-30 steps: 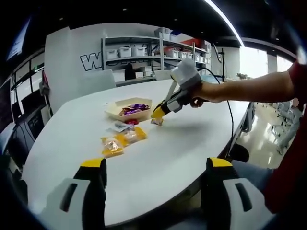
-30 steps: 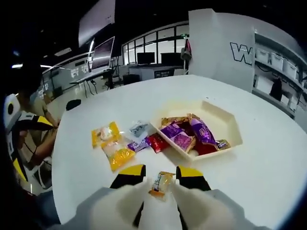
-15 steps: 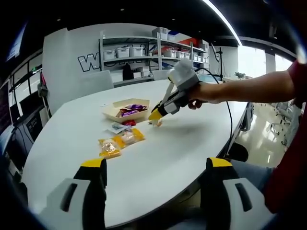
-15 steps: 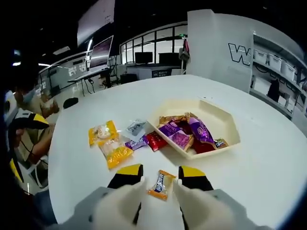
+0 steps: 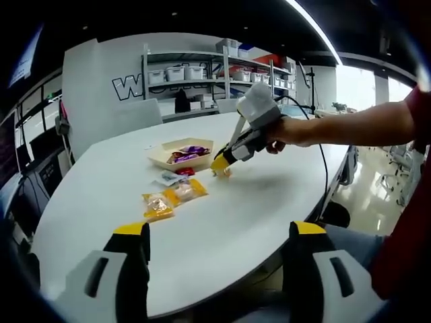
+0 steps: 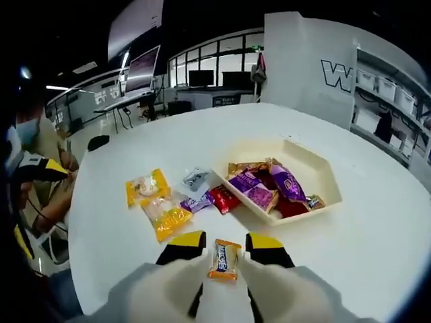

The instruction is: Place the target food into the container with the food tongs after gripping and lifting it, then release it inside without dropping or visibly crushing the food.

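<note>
Lower centre, right gripper (image 6: 225, 250) fingers pinch an orange candy packet (image 6: 224, 260); left gripper (image 5: 214, 237) fingers spread

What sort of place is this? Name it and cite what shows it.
Probably an office-style lab or workshop: metal shelving stacked with storage bins, desks with monitors by the windows, and a large white table carrying a snack tray.

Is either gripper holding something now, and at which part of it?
The right gripper pinches a small orange candy packet by its two side edges. The left gripper is open, holding nothing.
</note>
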The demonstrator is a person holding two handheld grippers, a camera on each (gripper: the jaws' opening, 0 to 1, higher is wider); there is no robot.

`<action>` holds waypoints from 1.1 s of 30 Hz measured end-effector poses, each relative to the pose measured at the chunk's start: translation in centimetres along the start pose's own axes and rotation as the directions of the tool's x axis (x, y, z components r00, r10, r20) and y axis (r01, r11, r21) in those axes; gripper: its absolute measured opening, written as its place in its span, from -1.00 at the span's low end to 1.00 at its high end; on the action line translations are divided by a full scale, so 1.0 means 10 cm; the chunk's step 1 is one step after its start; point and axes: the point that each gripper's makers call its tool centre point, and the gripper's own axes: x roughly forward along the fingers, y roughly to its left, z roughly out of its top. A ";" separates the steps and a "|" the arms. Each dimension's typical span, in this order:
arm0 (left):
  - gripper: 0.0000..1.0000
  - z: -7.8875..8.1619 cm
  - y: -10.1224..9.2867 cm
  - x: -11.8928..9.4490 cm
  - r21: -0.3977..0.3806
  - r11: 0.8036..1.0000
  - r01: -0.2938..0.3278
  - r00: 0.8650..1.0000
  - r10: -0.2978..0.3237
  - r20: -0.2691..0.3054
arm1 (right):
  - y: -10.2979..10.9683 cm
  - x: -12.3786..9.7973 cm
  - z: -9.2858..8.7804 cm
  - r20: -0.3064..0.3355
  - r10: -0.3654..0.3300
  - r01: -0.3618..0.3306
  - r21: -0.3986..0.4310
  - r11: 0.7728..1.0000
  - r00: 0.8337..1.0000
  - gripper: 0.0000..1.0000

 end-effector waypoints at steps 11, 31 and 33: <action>0.66 0.01 -0.06 0.06 0.006 1.000 0.016 1.000 -0.016 -0.002 | -0.09 -0.06 0.17 0.006 0.008 -0.008 -0.016 1.000 1.000 -0.62; 0.65 -0.01 -0.03 0.09 0.002 1.000 0.013 1.000 -0.013 -0.012 | 0.10 0.01 -0.07 -0.039 0.091 -0.091 0.004 0.996 0.995 -0.51; 0.65 -0.01 -0.04 0.10 0.006 1.000 0.013 1.000 -0.013 -0.016 | 0.13 0.02 -0.14 -0.060 0.101 -0.100 0.017 0.995 0.993 -0.51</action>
